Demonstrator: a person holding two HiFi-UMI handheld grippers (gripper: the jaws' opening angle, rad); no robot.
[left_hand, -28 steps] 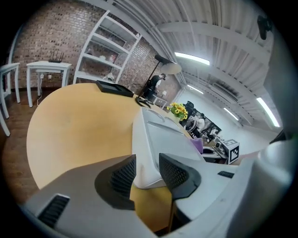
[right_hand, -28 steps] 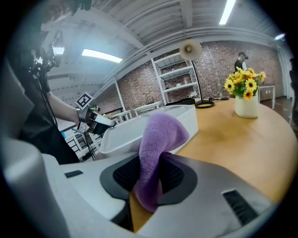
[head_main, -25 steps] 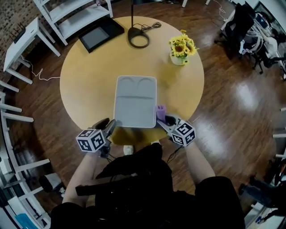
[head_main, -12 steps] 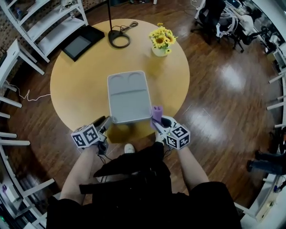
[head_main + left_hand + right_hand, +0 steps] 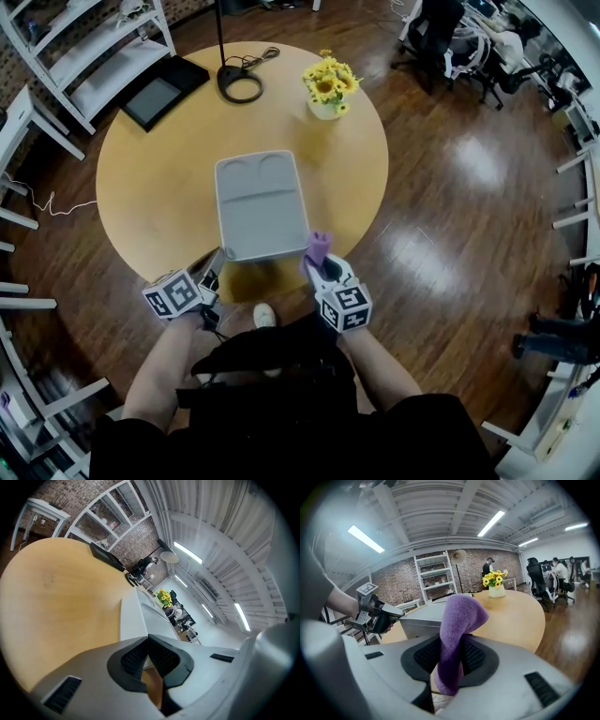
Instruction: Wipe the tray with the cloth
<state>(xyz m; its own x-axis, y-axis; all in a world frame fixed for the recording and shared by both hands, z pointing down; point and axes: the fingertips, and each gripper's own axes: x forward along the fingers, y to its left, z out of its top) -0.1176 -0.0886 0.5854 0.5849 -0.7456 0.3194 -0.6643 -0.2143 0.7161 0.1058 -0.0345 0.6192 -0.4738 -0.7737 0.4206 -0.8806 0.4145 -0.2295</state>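
The grey tray lies on the round wooden table, its near end close to the table's edge. My left gripper sits at the tray's near left corner. Its jaws have just been closing and now meet, shut, with nothing seen between them; the tray stretches away just beyond the tips. At the tray's near right corner my right gripper is shut on a purple cloth. The cloth stands up between the pads and droops forward toward the tray.
A vase of sunflowers stands at the table's far right. A black lamp base with a cable and a dark flat panel are at the far side. White shelving stands to the far left; office chairs at the right.
The left gripper's jaws, wide apart before, have closed. My right gripper has swung with the cloth in toward the tray's near right corner. The tray has not moved on the table.
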